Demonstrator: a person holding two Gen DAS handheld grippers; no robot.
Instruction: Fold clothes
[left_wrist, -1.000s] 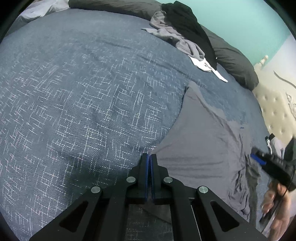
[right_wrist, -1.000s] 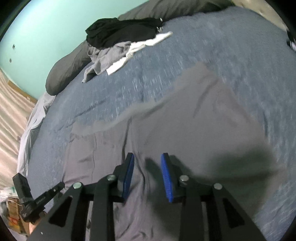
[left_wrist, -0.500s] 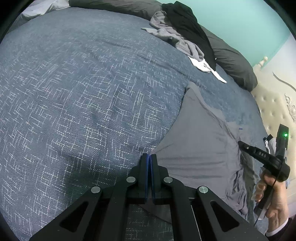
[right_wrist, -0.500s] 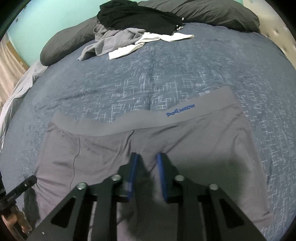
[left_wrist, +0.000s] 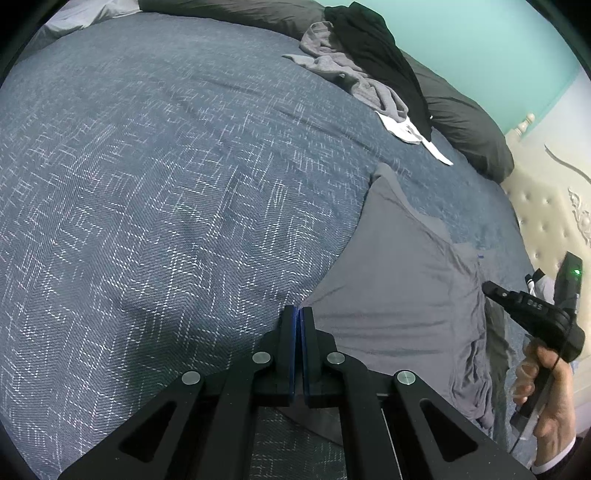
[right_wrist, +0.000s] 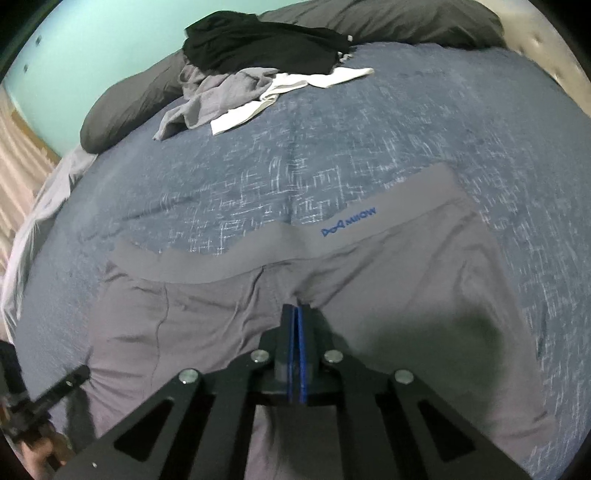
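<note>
Your left tongs (left_wrist: 297, 314) are closed, tips at the grey shorts' (right_wrist: 388, 280) corner; whether they pinch it, you cannot tell. Your right tongs (right_wrist: 296, 312) are clamped on a pucker of cloth mid-garment. The shorts lie flat on the bed (left_wrist: 166, 184), near its foot edge; unfolded clothes (right_wrist: 236, 92) sit by the pillows (right_wrist: 122, 110).

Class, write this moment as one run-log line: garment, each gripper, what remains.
garment: grey shorts flat on bed | left gripper: shut on shorts' corner | right gripper: shut on shorts' middle | unfolded

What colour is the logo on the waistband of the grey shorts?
Blue, on the waistband logo; best seen in the right wrist view.
</note>
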